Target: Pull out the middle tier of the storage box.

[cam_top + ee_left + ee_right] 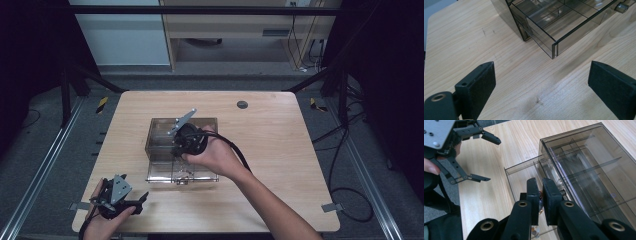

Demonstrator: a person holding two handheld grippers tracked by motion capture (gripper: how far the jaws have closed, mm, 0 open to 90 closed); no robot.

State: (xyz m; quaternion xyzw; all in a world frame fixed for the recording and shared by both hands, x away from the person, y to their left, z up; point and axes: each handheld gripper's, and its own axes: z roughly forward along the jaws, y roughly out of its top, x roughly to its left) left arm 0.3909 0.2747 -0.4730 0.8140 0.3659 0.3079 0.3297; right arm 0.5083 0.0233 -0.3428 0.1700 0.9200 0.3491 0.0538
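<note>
Smoked clear plastic organizer box [162, 131] at the centre of the wooden table [280, 150], with its drawer [182, 172] pulled out toward the person's side. Thin dividers inside both box and drawer, splitting them into compartments.

Right gripper [176, 148] held over the open drawer, pointed down into it, just in front of the box face. In the right gripper view, jaws nearly closed, with a narrow gap between the pads and a small brownish, shiny object [540, 196] pinched between them; too small and too hidden to identify. Further small objects [535, 231] on the drawer floor below the jaws, partly hidden.

Left gripper [142, 197] near the front left corner of the table, well apart from the box, resting low over the tabletop. Jaws wide open, nothing between them; bare wood beneath. Front corner of the drawer [554, 48] visible beyond the jaws, not touched.
</note>
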